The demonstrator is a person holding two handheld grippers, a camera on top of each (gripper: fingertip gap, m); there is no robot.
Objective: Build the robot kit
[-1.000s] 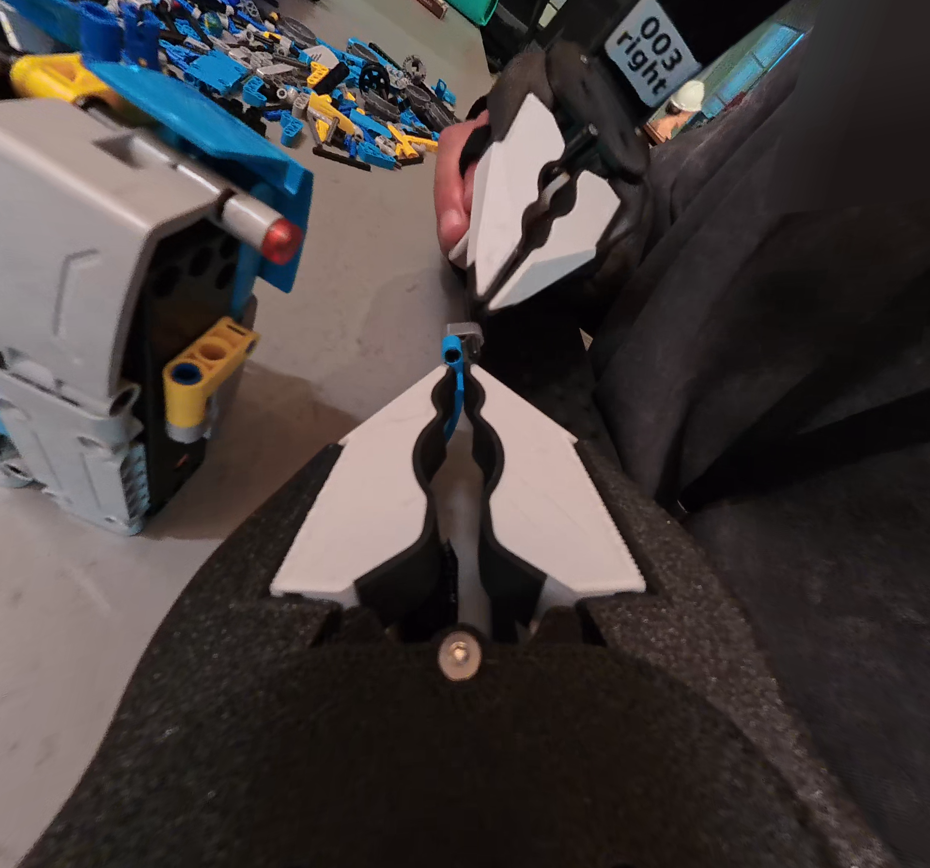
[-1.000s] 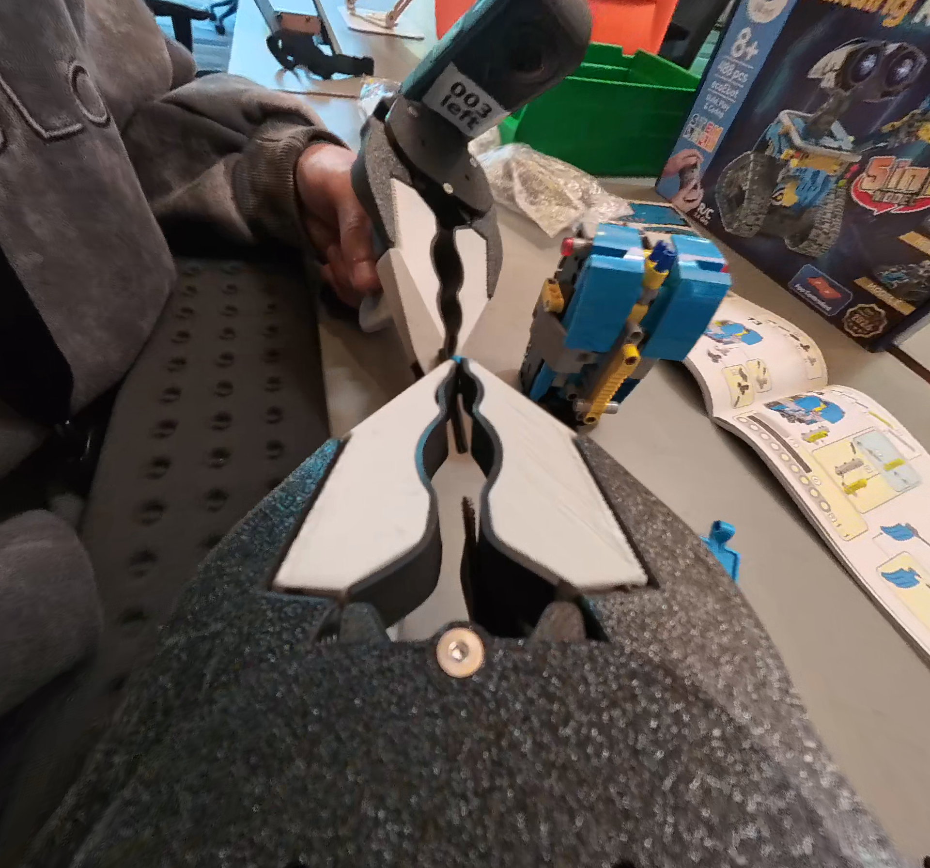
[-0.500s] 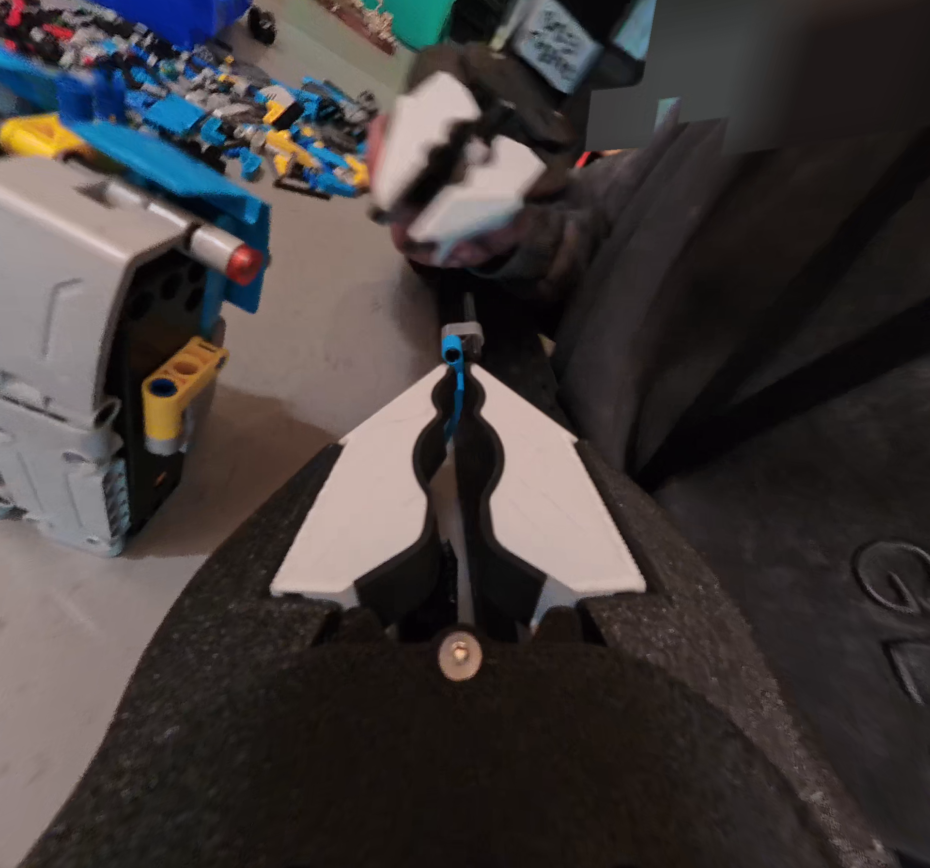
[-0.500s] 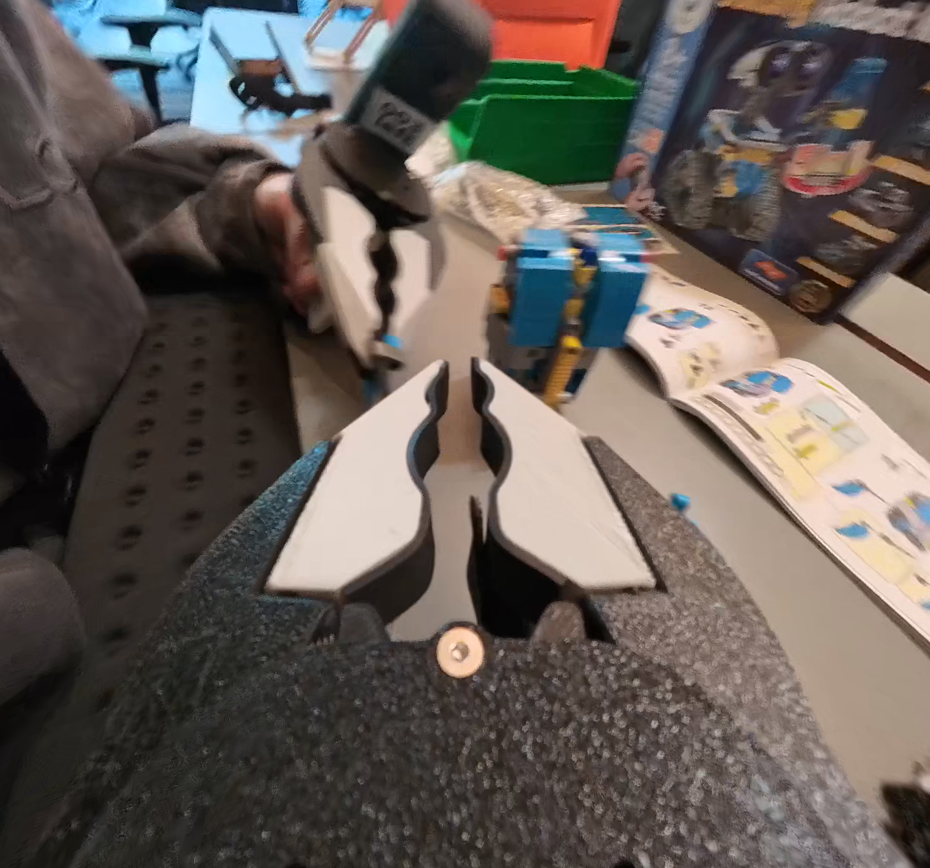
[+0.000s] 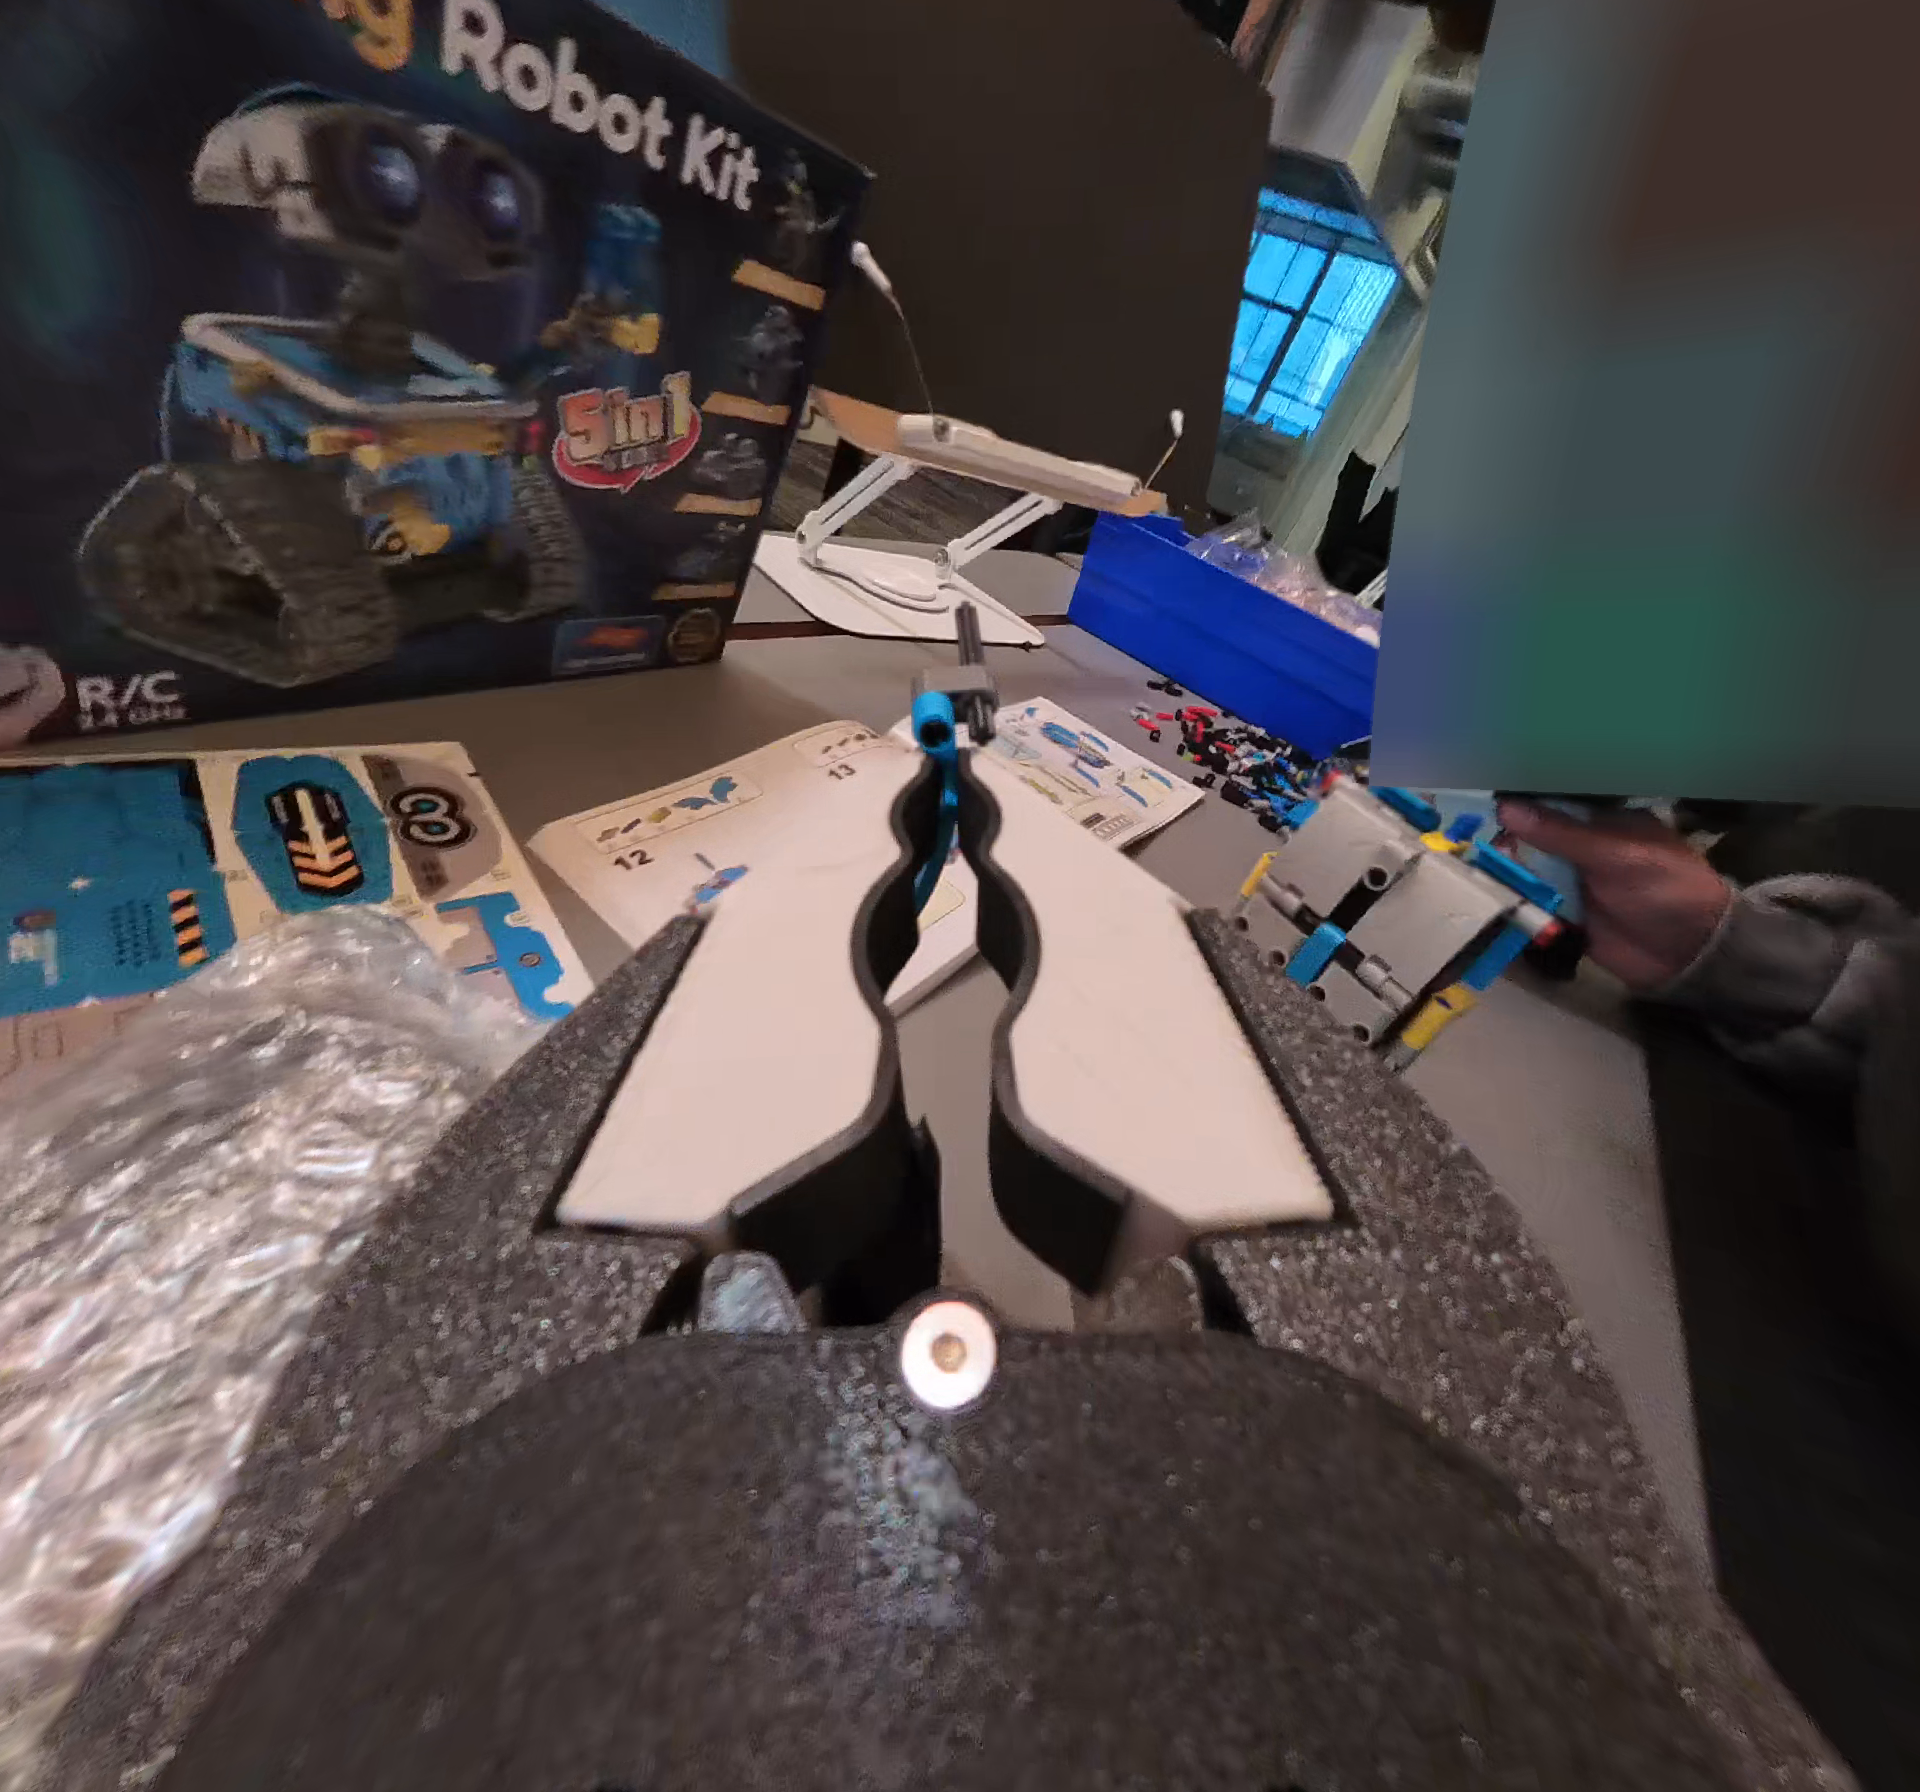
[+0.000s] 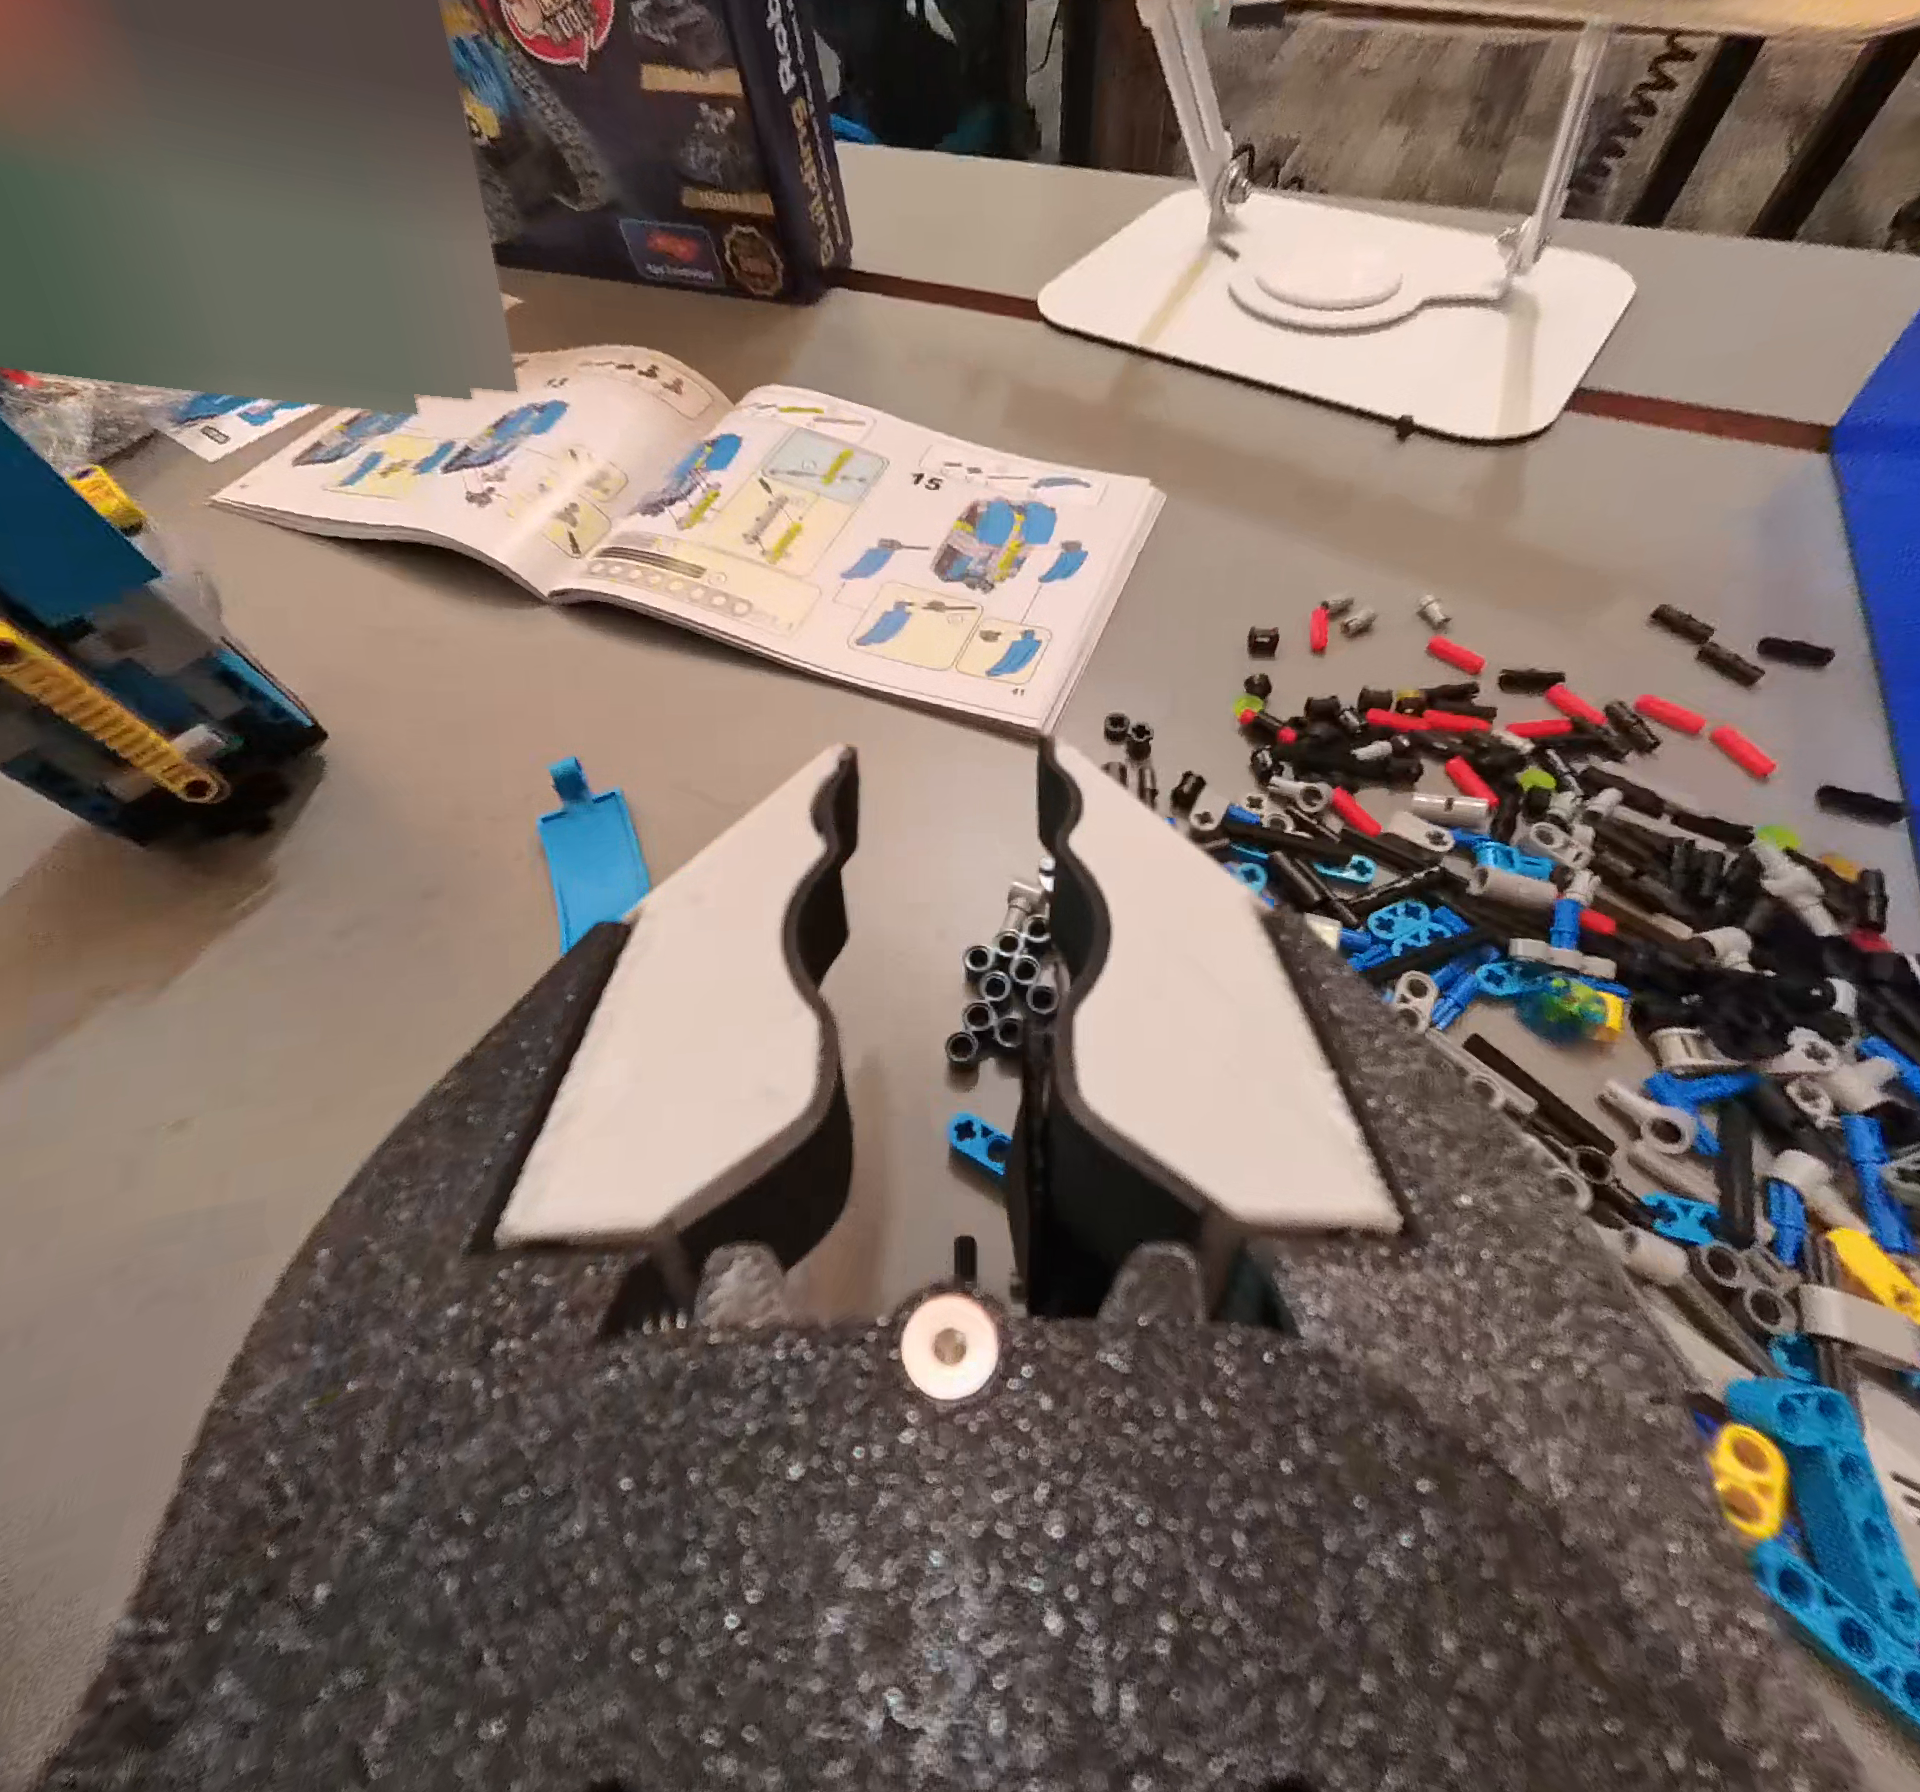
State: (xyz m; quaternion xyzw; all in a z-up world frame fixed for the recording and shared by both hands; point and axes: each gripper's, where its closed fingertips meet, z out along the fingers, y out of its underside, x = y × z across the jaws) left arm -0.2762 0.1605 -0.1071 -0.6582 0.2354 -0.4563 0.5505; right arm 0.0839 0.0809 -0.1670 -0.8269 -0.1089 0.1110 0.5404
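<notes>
**Pinching a blue part over the booklet**

Pinching a thin blue part (image 5: 938, 812) at its tips, the left gripper (image 5: 951, 786) hangs above the open booklet (image 5: 748, 807) on the grey table (image 5: 644, 714). A grey connector (image 5: 961, 682) with a black pin (image 5: 968, 628) sits on the part's top end, clear of the fingers. Behind stands the kit box (image 5: 395, 371); a sticker sheet (image 5: 260, 859) and crumpled plastic wrap (image 5: 187, 1171) lie to the left. To the right, a hand (image 5: 1631, 895) touches the grey-and-blue model (image 5: 1382, 921).

The right gripper (image 6: 948, 786) is spread and holds nothing. It hovers over the table at the edge of the loose parts pile (image 6: 1558, 859), with small dark rings (image 6: 1003, 989) between its fingers. A flat blue piece (image 6: 587, 849) lies just left of it, the model (image 6: 114, 703) farther left. A white stand (image 6: 1340, 308) sits beyond the booklet (image 6: 727, 537), and a blue bin (image 6: 1881, 537) borders the pile.
</notes>
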